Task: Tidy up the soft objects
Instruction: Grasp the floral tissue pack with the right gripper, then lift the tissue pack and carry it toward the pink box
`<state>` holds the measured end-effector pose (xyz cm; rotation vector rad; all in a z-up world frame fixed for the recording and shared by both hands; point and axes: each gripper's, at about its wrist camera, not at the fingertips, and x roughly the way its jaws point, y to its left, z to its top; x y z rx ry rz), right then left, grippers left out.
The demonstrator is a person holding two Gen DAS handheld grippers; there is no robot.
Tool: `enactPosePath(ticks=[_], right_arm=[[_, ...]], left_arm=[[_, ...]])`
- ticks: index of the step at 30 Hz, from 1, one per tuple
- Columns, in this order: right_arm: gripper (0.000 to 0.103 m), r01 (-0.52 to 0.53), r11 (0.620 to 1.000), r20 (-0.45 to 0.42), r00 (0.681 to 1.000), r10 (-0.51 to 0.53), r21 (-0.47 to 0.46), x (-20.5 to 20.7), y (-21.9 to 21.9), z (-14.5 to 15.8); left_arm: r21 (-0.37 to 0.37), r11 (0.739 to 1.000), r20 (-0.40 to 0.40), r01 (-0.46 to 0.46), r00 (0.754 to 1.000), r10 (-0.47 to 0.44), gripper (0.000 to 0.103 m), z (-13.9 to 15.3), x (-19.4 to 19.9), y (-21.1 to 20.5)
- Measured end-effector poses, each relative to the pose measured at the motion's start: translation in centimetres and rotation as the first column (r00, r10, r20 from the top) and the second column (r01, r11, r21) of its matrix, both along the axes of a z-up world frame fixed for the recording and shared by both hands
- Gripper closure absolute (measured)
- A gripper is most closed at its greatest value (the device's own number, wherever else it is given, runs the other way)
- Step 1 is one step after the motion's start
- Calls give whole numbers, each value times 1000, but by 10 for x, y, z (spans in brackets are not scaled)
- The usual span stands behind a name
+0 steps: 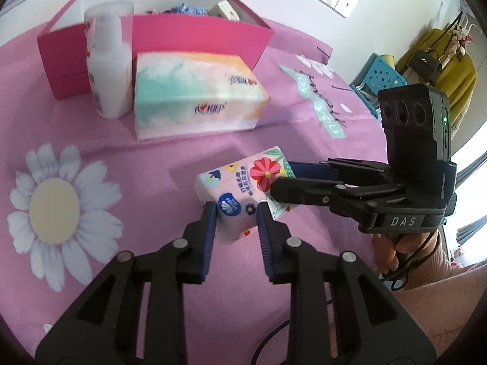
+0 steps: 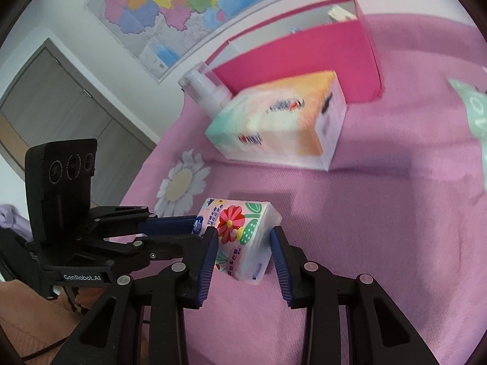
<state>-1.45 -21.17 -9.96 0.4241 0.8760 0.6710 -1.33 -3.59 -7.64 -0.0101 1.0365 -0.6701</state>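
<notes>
A small floral tissue pack lies tilted on the pink cloth; it also shows in the right wrist view. My left gripper has its pads against both sides of the pack. My right gripper straddles the pack from the other side; the left pad touches it and a small gap shows at the right pad. In the left wrist view the right gripper reaches in from the right. A large pastel tissue pack lies behind, in front of the open pink box.
A white pump bottle stands left of the large pack, against the box. The box holds a blue knitted item and a small carton. A blue basket and yellow garment sit past the right edge. A daisy print marks the cloth.
</notes>
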Motion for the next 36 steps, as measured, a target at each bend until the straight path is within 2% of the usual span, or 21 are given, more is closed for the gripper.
enactPosePath(ticks=[12, 36], right_arm=[[67, 25, 1000, 75, 997, -25, -1, 8, -2, 26], [67, 41, 999, 135, 990, -40, -4, 19, -7, 47]], left_arm=[[10, 1000, 109, -10, 994, 8, 74, 30, 4, -5], [-7, 999, 193, -38, 980, 38, 74, 53, 16, -4]])
